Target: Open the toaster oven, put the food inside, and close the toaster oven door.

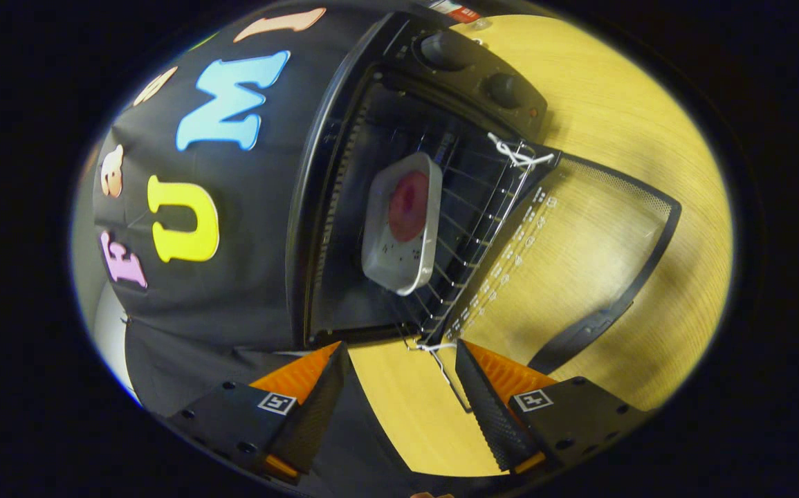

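One step seems left: the open door [600,235] lies just beyond the wide, empty gripper [402,377]; the tray [402,225] is inside the oven [344,138].

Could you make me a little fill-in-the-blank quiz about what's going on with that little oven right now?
1. The toaster oven door is ____.
2. The white tray of food rests on the wire ____ inside the oven.
3. The claw is open and holds ____.
4. The oven stands on a ____ table.

Missing words: open; rack; nothing; wooden
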